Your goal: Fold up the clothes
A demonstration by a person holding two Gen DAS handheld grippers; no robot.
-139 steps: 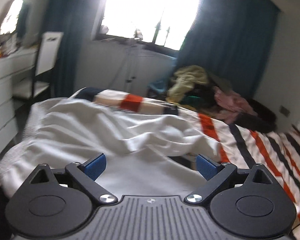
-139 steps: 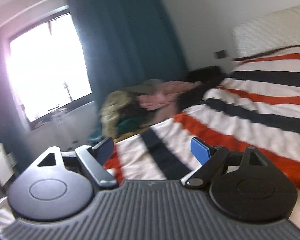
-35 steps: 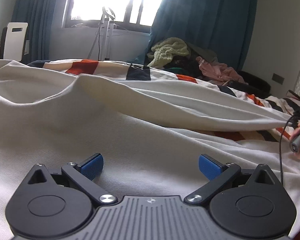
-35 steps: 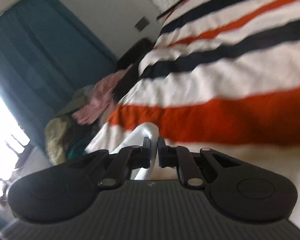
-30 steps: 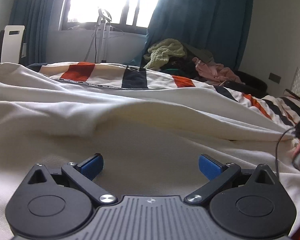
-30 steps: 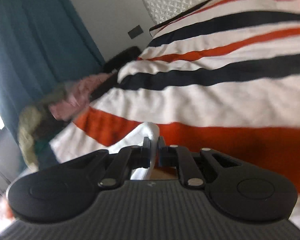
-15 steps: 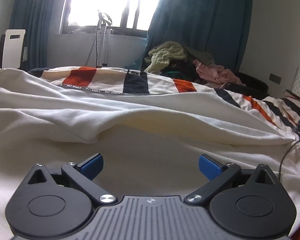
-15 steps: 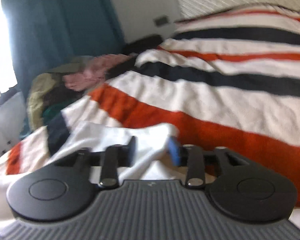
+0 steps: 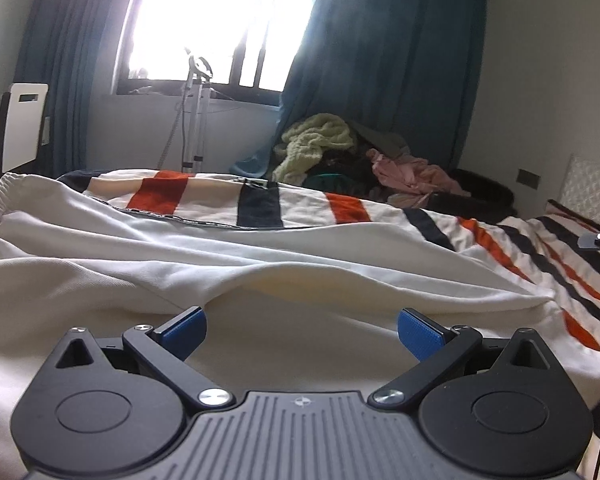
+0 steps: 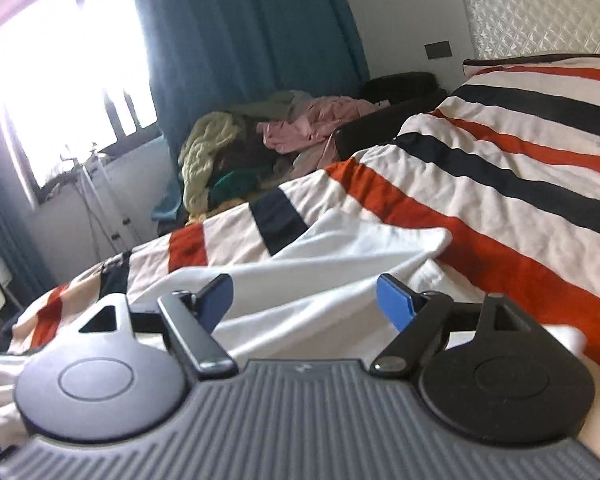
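Left wrist view: white garment (image 9: 148,268) lies spread on the striped bedspread (image 9: 512,248), long axis running across the frame, elastic-gathered edge at far left, the other end tapering to a folded corner at right. A loose fold lies along its length, lifted slightly at the middle. Left gripper (image 9: 300,330) sits low and level just over the near cloth, blue pads wide apart, nothing between them. Right wrist view: right gripper (image 10: 304,300) tilted a little, jaws spread wide and empty, just above the garment's corner (image 10: 380,244), which points toward the headboard (image 10: 540,16). Heap of clothes (image 9: 340,152) beyond the bed, by the teal curtain (image 10: 240,40).
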